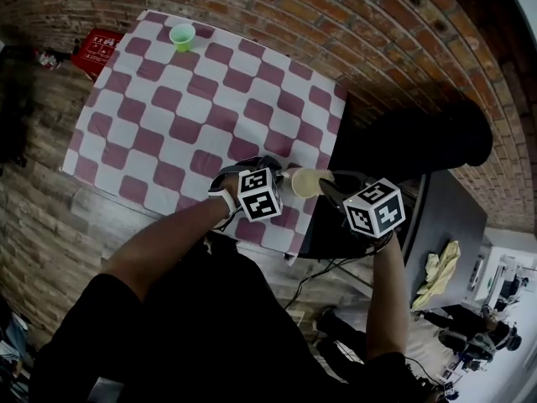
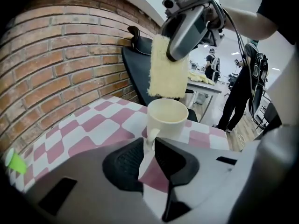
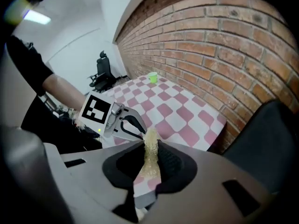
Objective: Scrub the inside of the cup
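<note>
A cream cup [image 2: 167, 120] hangs by its handle in my left gripper [image 2: 150, 143], which is shut on that handle; its mouth faces up and it looks empty. Just above the rim hangs a yellow sponge [image 2: 167, 71], pinched in my right gripper [image 2: 180, 38]. In the right gripper view the sponge [image 3: 151, 155] fills the shut jaws of my right gripper [image 3: 150, 148], with my left gripper [image 3: 122, 122] just beyond. From the head view, the cup [image 1: 304, 181] sits between my left gripper [image 1: 281, 176] and my right gripper [image 1: 329, 188], over the table's near right corner.
The table [image 1: 168, 116] wears a pink-and-white checked cloth, and a small green cup [image 1: 182, 36] stands at its far edge. A brick wall runs behind. A black chair [image 1: 419, 141] and a dark desk [image 1: 453, 217] stand to the right. A person [image 2: 243, 78] stands further back.
</note>
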Demonstrator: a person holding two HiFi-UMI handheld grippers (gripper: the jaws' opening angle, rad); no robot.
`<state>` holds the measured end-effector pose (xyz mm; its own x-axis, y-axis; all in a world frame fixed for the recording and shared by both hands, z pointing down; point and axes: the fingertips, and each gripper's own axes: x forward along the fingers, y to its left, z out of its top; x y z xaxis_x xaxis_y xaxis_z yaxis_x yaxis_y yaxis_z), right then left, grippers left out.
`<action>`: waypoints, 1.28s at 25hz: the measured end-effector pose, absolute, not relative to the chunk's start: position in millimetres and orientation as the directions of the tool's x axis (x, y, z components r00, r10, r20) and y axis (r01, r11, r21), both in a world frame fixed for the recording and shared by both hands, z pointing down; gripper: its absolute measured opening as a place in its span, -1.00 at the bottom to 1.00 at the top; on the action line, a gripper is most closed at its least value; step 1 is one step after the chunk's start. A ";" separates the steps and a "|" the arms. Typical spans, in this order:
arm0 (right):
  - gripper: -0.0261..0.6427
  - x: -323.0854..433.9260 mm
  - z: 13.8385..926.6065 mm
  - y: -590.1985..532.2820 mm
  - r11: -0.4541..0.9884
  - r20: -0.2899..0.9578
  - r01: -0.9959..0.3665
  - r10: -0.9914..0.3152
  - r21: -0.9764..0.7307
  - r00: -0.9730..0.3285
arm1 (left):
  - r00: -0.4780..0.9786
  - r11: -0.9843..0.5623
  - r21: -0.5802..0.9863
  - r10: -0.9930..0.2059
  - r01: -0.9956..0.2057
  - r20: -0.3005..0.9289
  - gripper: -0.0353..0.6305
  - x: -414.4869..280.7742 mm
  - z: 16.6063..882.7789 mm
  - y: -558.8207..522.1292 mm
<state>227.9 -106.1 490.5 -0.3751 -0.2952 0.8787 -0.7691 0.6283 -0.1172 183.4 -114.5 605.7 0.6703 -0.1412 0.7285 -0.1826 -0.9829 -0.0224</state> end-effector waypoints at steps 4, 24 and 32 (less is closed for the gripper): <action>-0.69 231.1 498.5 -104.1 0.756 0.919 -0.654 -0.270 0.017 -0.288 | 0.666 -0.983 -0.029 -0.143 -0.179 0.732 -0.64 186.3 609.3 -121.1; -0.69 223.0 475.4 -109.3 0.527 0.795 -0.783 -0.291 -0.330 -0.532 | 0.671 -0.984 -0.013 -0.129 -0.175 0.730 -0.64 190.7 609.7 -122.1; -0.69 234.8 526.8 -94.9 0.526 0.902 -0.849 -0.341 -0.051 -0.265 | 0.675 -0.987 -0.006 -0.112 -0.158 0.730 -0.64 184.0 606.2 -106.5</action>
<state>234.8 -94.9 526.8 -0.2650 -0.3413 0.9018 -0.8492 0.5257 -0.0506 184.0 -106.5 606.2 0.6746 -0.1124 0.7296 -0.1582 -0.9874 -0.0058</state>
